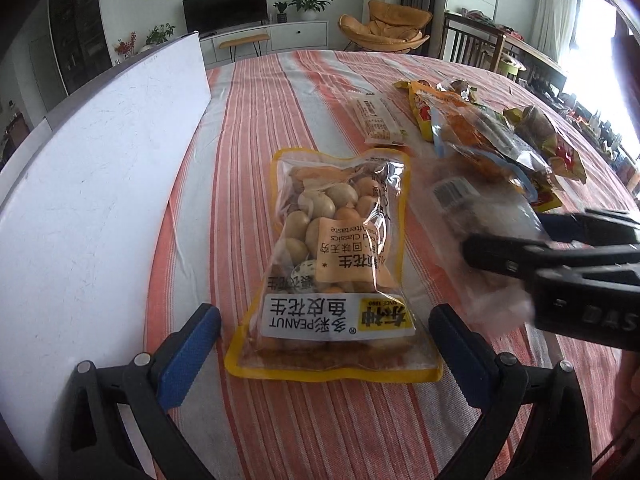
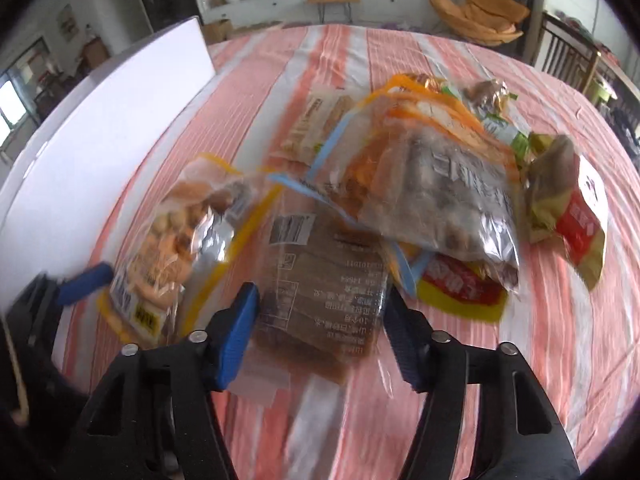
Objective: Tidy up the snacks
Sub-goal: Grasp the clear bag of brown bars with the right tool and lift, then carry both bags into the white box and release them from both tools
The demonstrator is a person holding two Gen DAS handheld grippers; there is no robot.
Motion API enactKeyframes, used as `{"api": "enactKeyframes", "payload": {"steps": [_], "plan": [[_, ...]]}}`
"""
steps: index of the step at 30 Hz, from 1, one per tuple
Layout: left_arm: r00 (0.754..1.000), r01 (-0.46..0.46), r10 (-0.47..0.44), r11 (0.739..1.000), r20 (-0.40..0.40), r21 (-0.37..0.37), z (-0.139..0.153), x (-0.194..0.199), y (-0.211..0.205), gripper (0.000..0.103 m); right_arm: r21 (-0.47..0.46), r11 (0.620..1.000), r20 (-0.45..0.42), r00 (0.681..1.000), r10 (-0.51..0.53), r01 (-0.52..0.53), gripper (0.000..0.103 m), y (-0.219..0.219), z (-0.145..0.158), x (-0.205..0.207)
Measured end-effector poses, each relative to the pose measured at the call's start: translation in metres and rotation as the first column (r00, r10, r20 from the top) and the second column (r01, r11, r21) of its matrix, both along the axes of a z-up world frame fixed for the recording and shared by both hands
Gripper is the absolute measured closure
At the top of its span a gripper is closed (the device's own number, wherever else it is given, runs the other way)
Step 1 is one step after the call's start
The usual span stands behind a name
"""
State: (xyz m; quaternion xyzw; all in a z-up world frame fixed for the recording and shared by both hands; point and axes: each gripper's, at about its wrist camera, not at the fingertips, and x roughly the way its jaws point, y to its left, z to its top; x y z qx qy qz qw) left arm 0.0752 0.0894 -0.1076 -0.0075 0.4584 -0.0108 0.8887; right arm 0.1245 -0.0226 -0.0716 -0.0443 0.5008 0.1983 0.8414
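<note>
A yellow-edged bag of coated peanuts (image 1: 336,264) lies flat on the striped cloth, between the fingers of my open left gripper (image 1: 324,344), which does not touch it. It also shows in the right wrist view (image 2: 176,248). My right gripper (image 2: 320,320) is open around a clear bag of brown snacks (image 2: 328,292), blurred by motion; contact is unclear. In the left wrist view the right gripper (image 1: 560,248) reaches in from the right over that clear bag (image 1: 472,216).
A heap of snack bags (image 2: 432,184) lies to the right, with a red and yellow pack (image 2: 576,224) and a long beige bar (image 1: 376,120). A white box (image 1: 92,184) stands along the left of the table. Chairs stand beyond the far edge.
</note>
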Motion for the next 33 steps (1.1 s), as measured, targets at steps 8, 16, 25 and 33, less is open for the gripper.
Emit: {"api": "enactKeyframes", "payload": {"steps": [8,16,25,33], "plan": [[0.997,0.064,-0.064,0.998,-0.033,0.008,0.020,0.002,-0.011,0.000,0.046,0.998,-0.160,0.986,0.042,-0.035,0.029,-0.073,0.007,-0.038],[0.983,-0.016,0.025,0.999,-0.181,0.048,0.008,0.049,-0.008,0.000,-0.057,0.996,-0.170,0.984,0.061,-0.071,0.022,-0.044,0.008,-0.030],[0.992,0.004,-0.021,0.990,-0.126,-0.138,0.023,0.014,0.005,0.042,0.124,0.991,-0.223,0.975,-0.025,0.054,0.044,-0.090,0.018,-0.055],[0.996,0.015,-0.045,0.931,-0.074,-0.364,0.075,-0.036,0.024,0.042,0.595,0.777,-0.354,0.935,0.021,0.208,0.044,-0.140,0.018,-0.087]]}}
